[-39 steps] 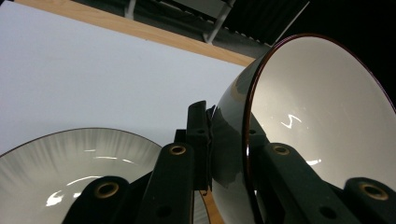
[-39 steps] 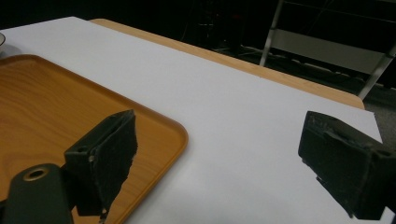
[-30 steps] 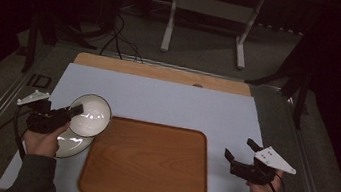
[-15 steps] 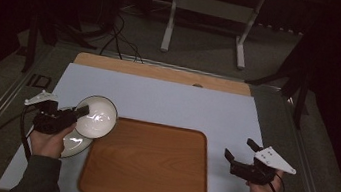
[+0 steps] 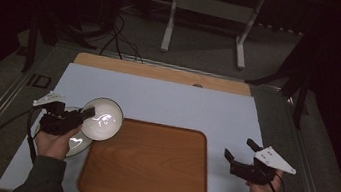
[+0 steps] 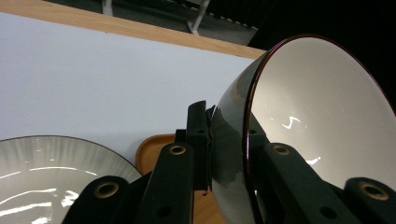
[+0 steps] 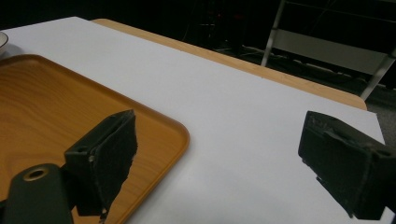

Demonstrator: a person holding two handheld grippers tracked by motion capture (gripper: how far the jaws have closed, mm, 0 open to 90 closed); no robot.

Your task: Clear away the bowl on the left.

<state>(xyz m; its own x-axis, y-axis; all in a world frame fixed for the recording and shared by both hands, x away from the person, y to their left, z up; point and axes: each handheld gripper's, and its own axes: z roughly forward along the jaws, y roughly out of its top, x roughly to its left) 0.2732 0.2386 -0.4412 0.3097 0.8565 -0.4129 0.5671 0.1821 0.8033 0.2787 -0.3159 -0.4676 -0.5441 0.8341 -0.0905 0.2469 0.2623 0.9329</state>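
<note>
A white table point(image 5: 167, 103) holds a wooden tray point(image 5: 149, 161). The left gripper point(image 5: 86, 113) clamps a tilted bowl point(image 5: 102, 119) by its rim, above a plate point(image 6: 42, 172). Level it before lowering onto the tray. The right gripper point(image 5: 241, 152) rests released, empty.

**Bowl tilting above the tray's corner**

We are seeing a white bowl point(image 5: 102, 119) with a dark outside and thin dark-red rim, tipping on its side, pinched at the rim. It is hanging over the far-left corner of the wooden tray point(image 5: 148, 166), beside a pale plate point(image 5: 79, 144) lying flat on the tabletop point(image 5: 182, 105).
</note>
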